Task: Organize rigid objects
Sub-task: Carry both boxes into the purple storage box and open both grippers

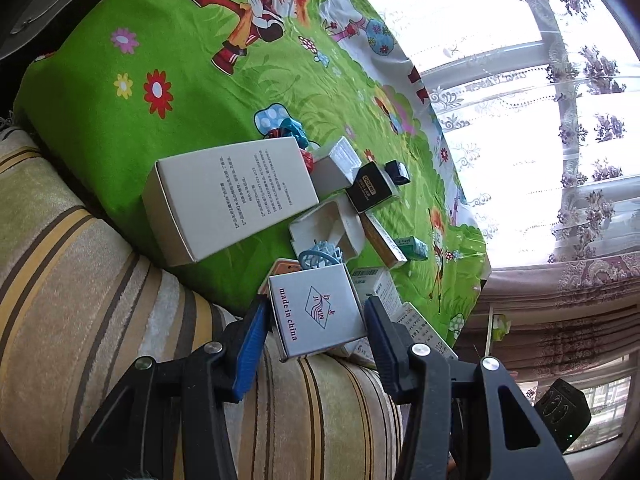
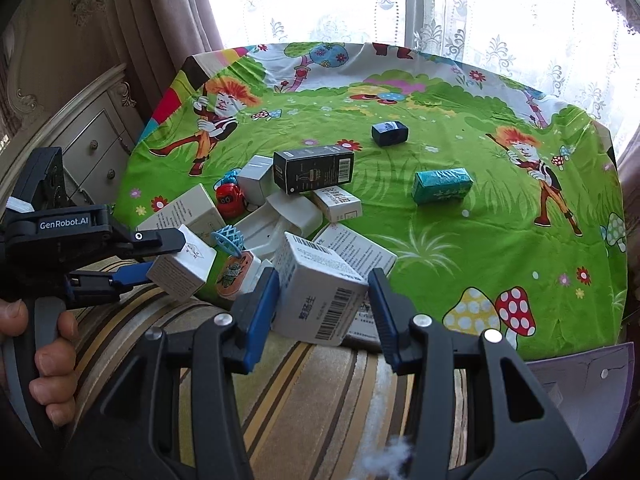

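My left gripper is shut on a small white "made in china" box, held at the near edge of the green cartoon cloth. It also shows in the right wrist view. My right gripper is shut on a white barcode box. Behind them lies a pile: a large white box, an open white box, a black box, a blue plastic basket toy and a red toy.
A teal pack and a small dark box lie apart on the cloth. A striped cushion edge runs below the grippers. A cream drawer cabinet stands left. Lace curtains hang behind.
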A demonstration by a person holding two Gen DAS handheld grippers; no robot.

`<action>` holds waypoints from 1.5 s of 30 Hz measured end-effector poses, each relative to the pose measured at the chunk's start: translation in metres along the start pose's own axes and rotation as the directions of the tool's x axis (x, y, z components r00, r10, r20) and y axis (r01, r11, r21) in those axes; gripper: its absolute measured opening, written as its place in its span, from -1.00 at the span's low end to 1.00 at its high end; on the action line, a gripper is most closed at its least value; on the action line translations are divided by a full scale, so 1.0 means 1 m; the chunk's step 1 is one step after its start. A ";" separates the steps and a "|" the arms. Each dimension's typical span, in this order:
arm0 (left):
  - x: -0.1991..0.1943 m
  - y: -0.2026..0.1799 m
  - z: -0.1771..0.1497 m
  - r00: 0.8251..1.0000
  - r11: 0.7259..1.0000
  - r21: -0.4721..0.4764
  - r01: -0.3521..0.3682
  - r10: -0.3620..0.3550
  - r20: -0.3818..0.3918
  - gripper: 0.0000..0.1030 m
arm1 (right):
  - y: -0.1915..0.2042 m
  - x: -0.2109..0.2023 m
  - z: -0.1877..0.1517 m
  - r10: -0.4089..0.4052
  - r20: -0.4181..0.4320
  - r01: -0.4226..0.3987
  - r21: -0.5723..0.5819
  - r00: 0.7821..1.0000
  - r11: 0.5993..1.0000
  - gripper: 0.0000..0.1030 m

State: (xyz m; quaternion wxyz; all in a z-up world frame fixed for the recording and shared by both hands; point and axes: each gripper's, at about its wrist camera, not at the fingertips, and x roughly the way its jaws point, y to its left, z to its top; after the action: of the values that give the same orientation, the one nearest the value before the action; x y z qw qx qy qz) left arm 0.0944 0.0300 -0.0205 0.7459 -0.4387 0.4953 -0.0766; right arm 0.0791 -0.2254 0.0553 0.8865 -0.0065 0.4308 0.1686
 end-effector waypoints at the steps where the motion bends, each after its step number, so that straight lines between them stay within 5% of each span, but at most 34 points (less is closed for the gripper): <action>1: -0.001 -0.003 -0.003 1.000 1.000 0.015 0.011 -0.011 -0.005 -0.04 | -0.003 -0.004 -0.003 0.000 0.003 0.000 0.008 1.000 1.000 -0.02; 23: 0.032 -0.094 -0.096 0.971 0.947 0.274 0.169 -0.112 -0.211 -0.04 | -0.101 -0.099 -0.087 -0.112 0.023 0.103 0.246 0.993 0.964 -0.02; 35: 0.065 -0.146 -0.159 0.933 0.870 0.428 0.245 -0.092 -0.347 -0.04 | -0.168 -0.132 -0.126 -0.230 0.003 0.211 0.391 0.973 0.896 -0.02; 45: 0.089 -0.180 -0.206 0.903 0.789 0.541 0.290 -0.038 -0.429 -0.04 | -0.207 -0.158 -0.151 -0.359 -0.034 0.334 0.460 0.933 0.823 -0.02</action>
State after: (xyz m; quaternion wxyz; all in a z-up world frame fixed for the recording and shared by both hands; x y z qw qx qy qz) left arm 0.0307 -0.2466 0.0259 0.7193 -0.2009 0.5457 -0.3801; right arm -0.0633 -0.4906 0.0534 0.8898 0.1292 0.4258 -0.1015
